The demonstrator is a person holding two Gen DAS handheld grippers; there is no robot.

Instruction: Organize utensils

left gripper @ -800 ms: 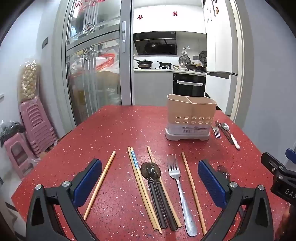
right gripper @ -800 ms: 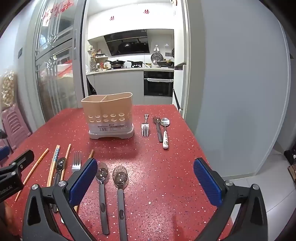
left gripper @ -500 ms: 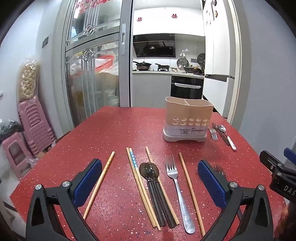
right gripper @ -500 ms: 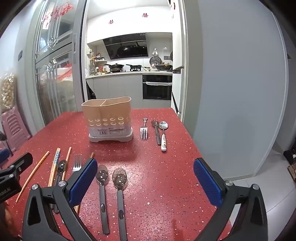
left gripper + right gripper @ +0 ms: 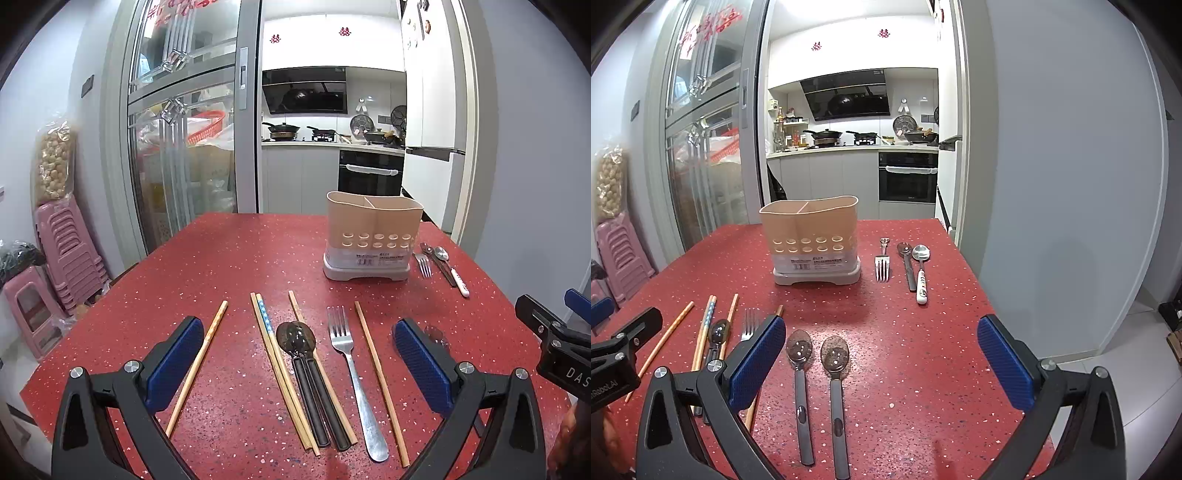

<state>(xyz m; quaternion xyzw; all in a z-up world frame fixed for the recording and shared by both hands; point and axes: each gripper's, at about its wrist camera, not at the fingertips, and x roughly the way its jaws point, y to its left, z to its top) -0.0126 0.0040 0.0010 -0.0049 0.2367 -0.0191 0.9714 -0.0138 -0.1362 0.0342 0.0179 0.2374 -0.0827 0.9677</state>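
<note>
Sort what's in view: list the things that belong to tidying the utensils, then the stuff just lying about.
Job: utensil holder, chopsticks, long fork, two grey-handled spoons, small fork, white-handled spoon.

Lying about: pink stools, red basket, pans.

1. I count five chopsticks (image 5: 376, 373) on my table.
2. Six spoons (image 5: 834, 356), I think; the two dark ones lying among the chopsticks overlap and are hard to separate.
3. Two forks (image 5: 345, 349).
4. One utensil holder (image 5: 373, 236).
</note>
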